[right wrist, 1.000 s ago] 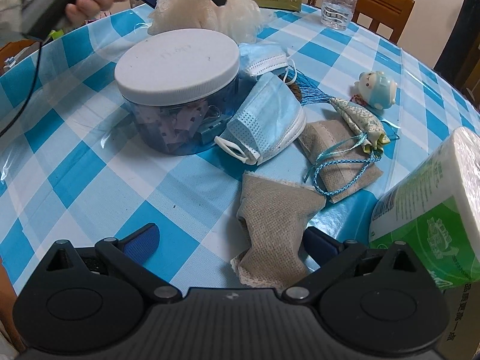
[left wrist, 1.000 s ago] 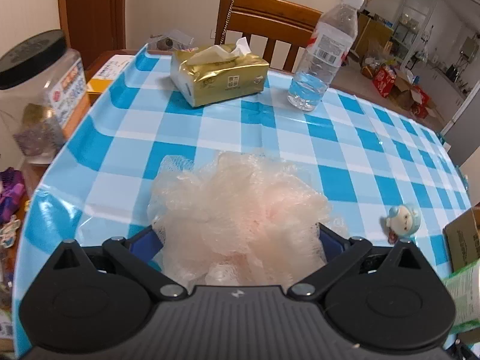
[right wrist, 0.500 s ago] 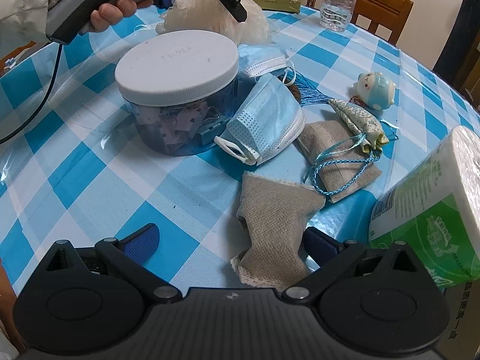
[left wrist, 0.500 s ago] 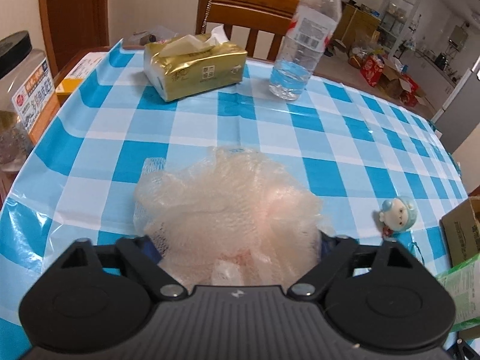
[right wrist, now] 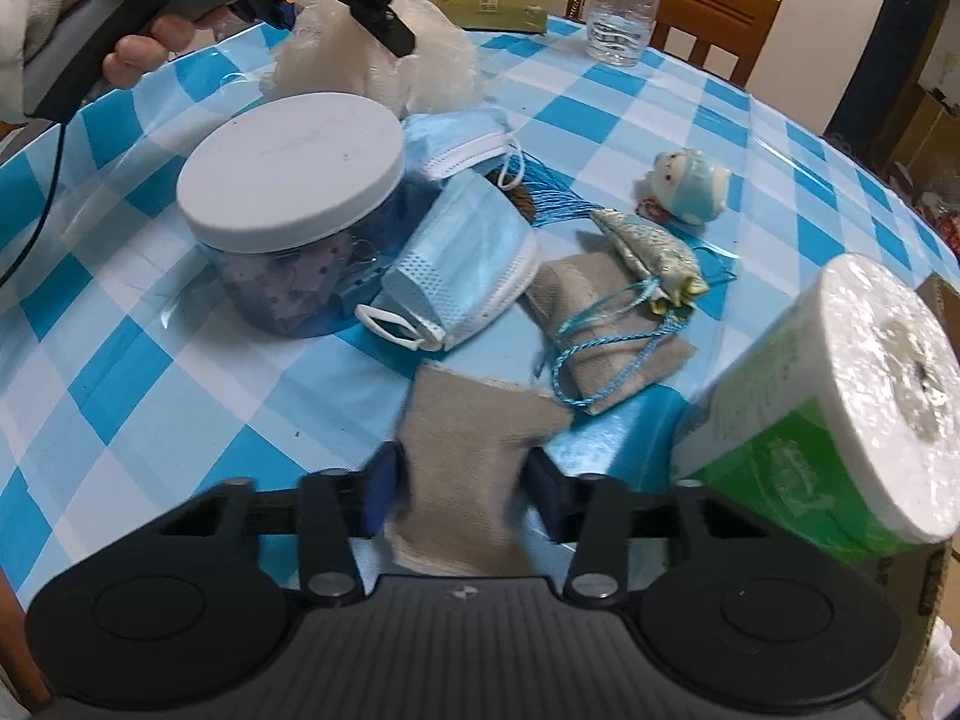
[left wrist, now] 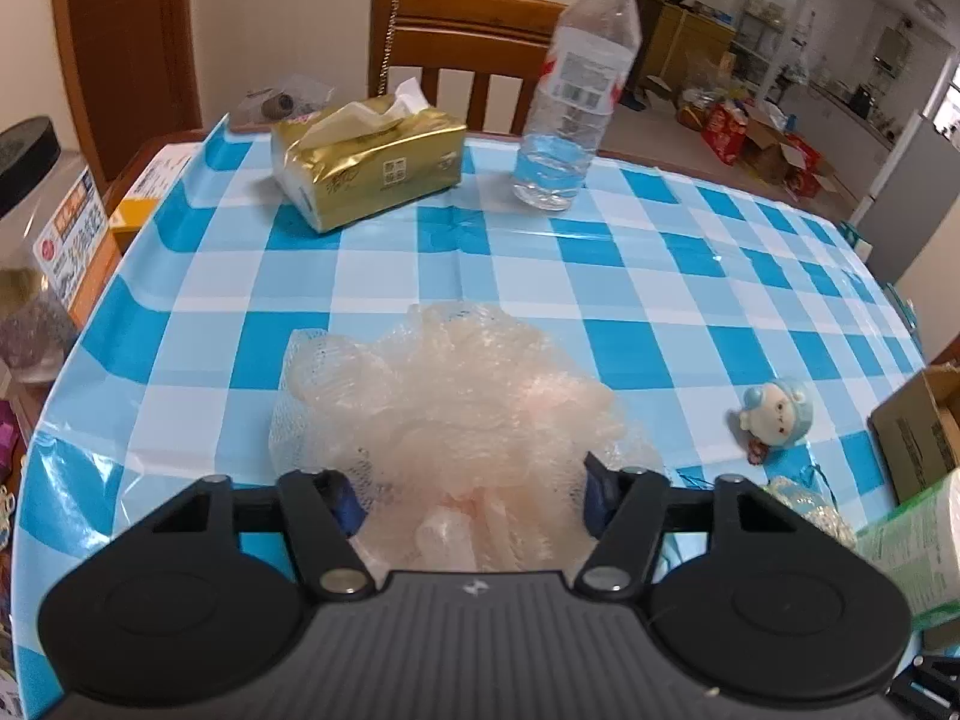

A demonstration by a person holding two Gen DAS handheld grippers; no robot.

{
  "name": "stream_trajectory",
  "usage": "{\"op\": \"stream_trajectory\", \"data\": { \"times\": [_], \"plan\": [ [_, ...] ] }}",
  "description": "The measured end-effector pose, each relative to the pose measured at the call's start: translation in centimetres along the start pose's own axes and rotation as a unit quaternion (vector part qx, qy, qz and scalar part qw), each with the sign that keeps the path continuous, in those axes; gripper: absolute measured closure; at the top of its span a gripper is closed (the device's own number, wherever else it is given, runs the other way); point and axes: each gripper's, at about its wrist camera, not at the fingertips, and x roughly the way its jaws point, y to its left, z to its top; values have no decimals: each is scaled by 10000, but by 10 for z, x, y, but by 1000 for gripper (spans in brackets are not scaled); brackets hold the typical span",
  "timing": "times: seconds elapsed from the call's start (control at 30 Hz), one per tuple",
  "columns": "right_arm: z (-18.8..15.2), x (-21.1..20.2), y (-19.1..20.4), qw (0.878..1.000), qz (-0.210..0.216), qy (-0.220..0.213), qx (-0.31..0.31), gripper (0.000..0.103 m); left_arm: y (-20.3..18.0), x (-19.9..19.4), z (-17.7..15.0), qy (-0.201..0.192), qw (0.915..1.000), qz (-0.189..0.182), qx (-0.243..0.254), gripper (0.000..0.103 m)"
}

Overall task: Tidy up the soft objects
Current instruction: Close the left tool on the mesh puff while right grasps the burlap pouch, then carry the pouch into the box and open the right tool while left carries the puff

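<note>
Now both tongs, wide a second ago, are closing on soft things at once. The left tongs (left wrist: 471, 501) have narrowed to about half their spread, and the pale pink loofah (left wrist: 444, 414) bulges between the blue pads (left wrist: 348, 504), which already dent its sides; it rests on the desk (left wrist: 600, 276) near the white-lidded jar (right wrist: 288, 180). The right tongs (right wrist: 459, 495) have snapped in much further on the near end of the beige pouch (right wrist: 474, 456), which lies flat at the desk's near edge and is blurred, so the pinch looks only just made. Judging by this, both pickups are starting and nothing has been sorted yet. Two masks (right wrist: 462, 264) lean on the jar, a second pouch (right wrist: 606, 324) with a blue cord and a small sachet (right wrist: 648, 246) lie just beyond, and a paper roll (right wrist: 840, 402) crowds the right tongs' side. A doll (left wrist: 774, 414), a tissue pack (left wrist: 372, 162) and a bottle (left wrist: 570, 102) stand well apart.
</note>
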Motion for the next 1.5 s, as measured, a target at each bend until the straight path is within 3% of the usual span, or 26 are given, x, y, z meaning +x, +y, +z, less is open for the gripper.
{"op": "stream_trajectory", "data": {
  "times": [0.27,0.97,1.5],
  "plan": [
    [-3,-10,-1,10000,14,-64,-23,73,-1,-17,-1,-65,9998,10,164,52],
    [-5,-65,-1,9987,-59,-470,-201,74,-20,-112,-11,-350,9957,-109,855,61],
    [-36,-134,-5,9963,-450,-708,-169,74,-89,-188,-41,-402,9798,-814,1783,61]
  ]
}}
